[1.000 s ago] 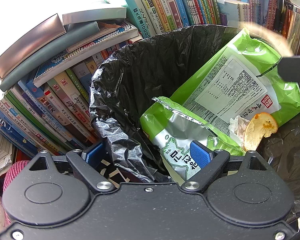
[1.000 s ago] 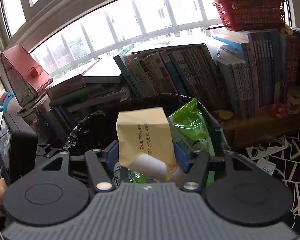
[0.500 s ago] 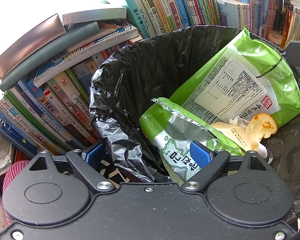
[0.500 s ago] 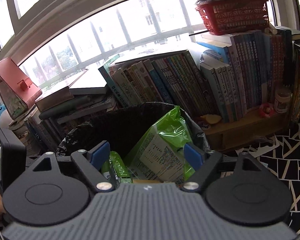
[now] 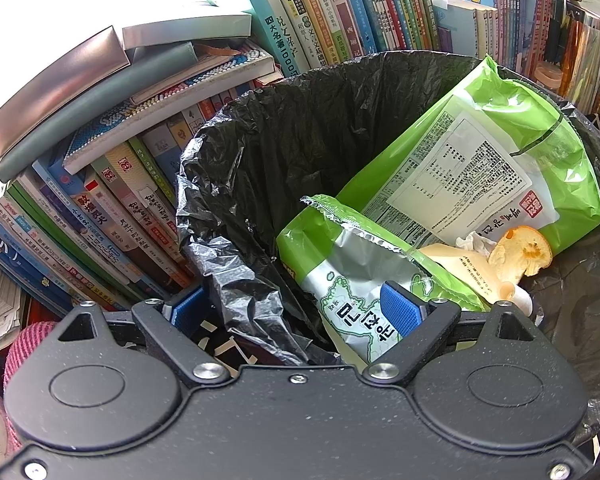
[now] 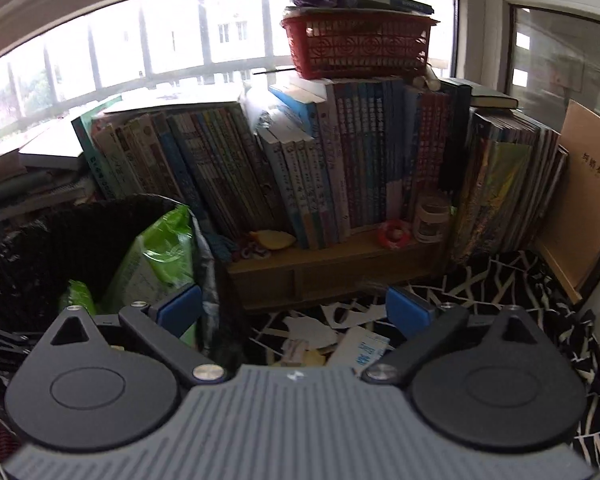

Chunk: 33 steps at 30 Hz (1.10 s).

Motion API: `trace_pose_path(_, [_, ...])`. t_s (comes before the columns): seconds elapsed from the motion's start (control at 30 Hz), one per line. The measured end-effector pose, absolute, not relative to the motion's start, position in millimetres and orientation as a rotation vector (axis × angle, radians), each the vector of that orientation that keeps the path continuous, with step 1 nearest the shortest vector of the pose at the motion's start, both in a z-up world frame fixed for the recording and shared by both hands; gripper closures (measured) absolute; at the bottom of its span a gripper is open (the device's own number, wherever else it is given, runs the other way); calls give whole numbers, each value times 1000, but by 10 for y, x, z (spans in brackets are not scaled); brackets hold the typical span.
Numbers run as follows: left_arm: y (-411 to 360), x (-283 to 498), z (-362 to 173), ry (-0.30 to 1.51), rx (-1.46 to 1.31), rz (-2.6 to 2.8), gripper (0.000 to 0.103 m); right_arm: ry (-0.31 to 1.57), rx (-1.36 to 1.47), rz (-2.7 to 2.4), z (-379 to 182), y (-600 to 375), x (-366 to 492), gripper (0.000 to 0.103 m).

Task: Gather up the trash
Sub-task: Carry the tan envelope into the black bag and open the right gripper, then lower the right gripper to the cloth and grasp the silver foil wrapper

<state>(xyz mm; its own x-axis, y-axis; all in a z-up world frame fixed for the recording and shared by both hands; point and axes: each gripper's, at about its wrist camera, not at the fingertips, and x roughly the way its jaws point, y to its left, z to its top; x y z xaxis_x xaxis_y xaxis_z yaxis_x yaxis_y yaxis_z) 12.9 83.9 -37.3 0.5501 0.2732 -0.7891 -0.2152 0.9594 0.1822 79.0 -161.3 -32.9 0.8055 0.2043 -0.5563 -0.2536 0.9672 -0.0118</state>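
Note:
A bin lined with a black bag (image 5: 300, 120) holds a large green snack bag (image 5: 480, 160), a smaller green and silver bag (image 5: 352, 272), a yellow paper packet (image 5: 460, 264), a tissue and an orange peel (image 5: 520, 252). My left gripper (image 5: 294, 312) straddles the bin's near rim, jaws wide; one pad is outside the liner and the other lies against the silver bag. My right gripper (image 6: 294, 312) is to the right of the bin (image 6: 60, 248). Its jaws are opening and nothing is between them. Below it, white paper scraps (image 6: 312, 328) and a blue-and-white packet (image 6: 364, 350) lie on the patterned floor.
Rows and stacks of books (image 5: 140, 200) crowd the bin's left and far sides. A low wooden shelf (image 6: 340, 264) holds more books, a red basket (image 6: 356, 44) on top and small items. A brown board (image 6: 580, 192) leans at the right. The floor covering is black and white.
The yellow paper packet left my right gripper and now lies in the bin. That gripper opened wider and swung right, away from the bin. The left gripper stayed put.

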Motion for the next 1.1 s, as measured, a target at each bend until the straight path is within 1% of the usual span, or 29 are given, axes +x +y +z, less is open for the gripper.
trace_pose_path(0.1, [842, 134, -374, 945, 63, 285, 12, 646, -96, 183, -500, -1788, 915, 1])
trace_pose_path(0.17, [850, 130, -377, 946, 60, 283, 12, 709, -130, 158, -708, -1884, 1001, 1])
trace_pose_path(0.27, [852, 131, -379, 948, 58, 284, 12, 887, -226, 146, -1203, -1946, 1108, 1])
trace_pose_path(0.33, [856, 132, -380, 948, 56, 286, 12, 1015, -263, 180, -1526, -1928, 1114, 4])
trace_pose_path(0.47, [860, 132, -382, 947, 52, 282, 12, 1135, -282, 320, -1901, -1707, 980, 4])
trace_pose_path(0.57, [858, 132, -384, 941, 50, 284, 12, 1158, -308, 418, -2049, -1487, 871, 4])
trace_pose_path(0.63, [850, 125, -384, 936, 55, 285, 12, 1141, -311, 448, -2104, -1383, 807, 1])
trace_pose_path(0.87, [836, 128, -382, 937, 62, 282, 12, 1117, -291, 452, -2258, -1151, 749, 0])
trace_pose_path(1.1, [843, 127, -381, 939, 64, 281, 11, 1225, -266, 431, -2377, -1114, 792, 1])
